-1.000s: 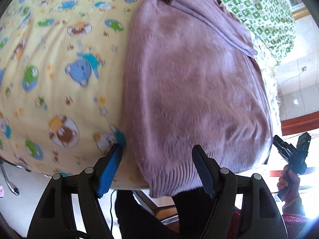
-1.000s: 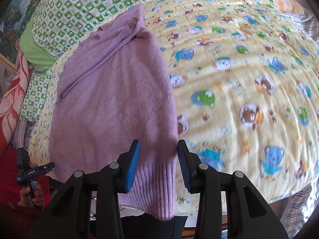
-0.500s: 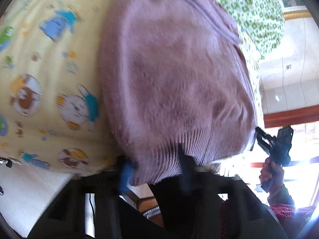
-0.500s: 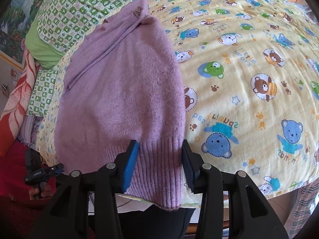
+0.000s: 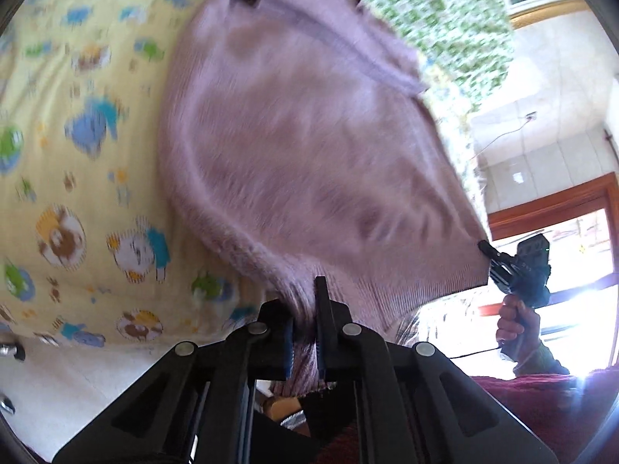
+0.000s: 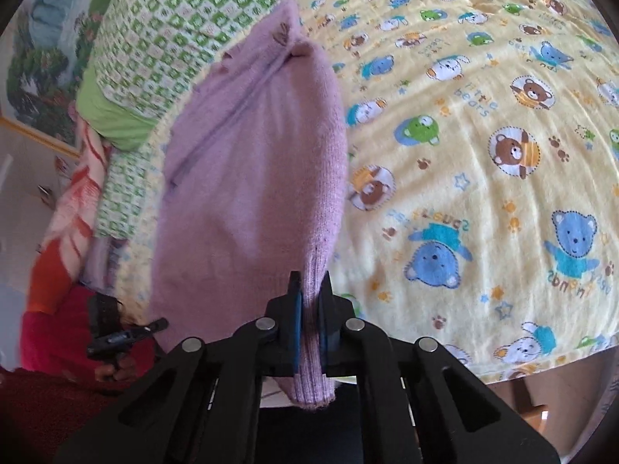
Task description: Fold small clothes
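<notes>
A home bedroom: a bed spread with a yellow bear-print blanket (image 6: pixel 483 147), a green checked pillow (image 6: pixel 162 46) at eleven o'clock, a framed landscape painting (image 6: pixel 42 58) at ten o'clock, and a wood-framed window (image 5: pixel 561 208) at three o'clock.

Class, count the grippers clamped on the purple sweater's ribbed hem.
2. The left gripper pinches one hem corner of the purple sweater; the right gripper pinches the other corner.

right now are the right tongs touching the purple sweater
Touching. The right wrist view shows the right tongs shut on the purple sweater's ribbed hem, with the knit pinched between both pads.
</notes>
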The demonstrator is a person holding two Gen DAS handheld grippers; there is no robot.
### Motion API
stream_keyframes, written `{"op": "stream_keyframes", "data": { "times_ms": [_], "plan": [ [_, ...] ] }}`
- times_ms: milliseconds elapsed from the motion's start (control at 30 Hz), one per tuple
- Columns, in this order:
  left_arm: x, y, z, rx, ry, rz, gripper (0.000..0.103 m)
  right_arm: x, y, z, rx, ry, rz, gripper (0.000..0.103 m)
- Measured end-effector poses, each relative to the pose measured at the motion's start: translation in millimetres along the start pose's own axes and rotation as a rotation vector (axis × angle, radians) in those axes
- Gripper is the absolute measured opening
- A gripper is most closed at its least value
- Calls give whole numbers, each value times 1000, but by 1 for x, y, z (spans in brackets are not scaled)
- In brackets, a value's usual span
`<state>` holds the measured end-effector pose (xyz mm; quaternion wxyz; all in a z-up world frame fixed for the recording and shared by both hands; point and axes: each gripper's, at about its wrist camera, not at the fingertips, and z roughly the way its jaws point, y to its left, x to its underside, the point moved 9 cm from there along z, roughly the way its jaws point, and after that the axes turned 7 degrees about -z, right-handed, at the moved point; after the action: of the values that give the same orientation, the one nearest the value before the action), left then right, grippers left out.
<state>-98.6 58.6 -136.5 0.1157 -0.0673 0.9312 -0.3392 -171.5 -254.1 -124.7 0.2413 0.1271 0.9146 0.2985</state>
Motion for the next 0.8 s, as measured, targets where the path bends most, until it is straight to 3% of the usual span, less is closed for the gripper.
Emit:
{"op": "stream_keyframes", "data": {
  "times_ms": [200,367,567,800],
  "plan": [
    [-52,-21,-36,58,-139,-9,5,-48,35,-13,-165,-125,28,7],
    [-116,-46,-61,93,-268,15,5,-114,68,-10,-219,-195,-10,7],
    [-202,-56,-68,56,-366,34,5,-197,81,10,-225,-266,-15,7],
    [-289,-61,-50,8,-398,17,5,-276,77,56,-201,-269,-9,7]
  ]
}}
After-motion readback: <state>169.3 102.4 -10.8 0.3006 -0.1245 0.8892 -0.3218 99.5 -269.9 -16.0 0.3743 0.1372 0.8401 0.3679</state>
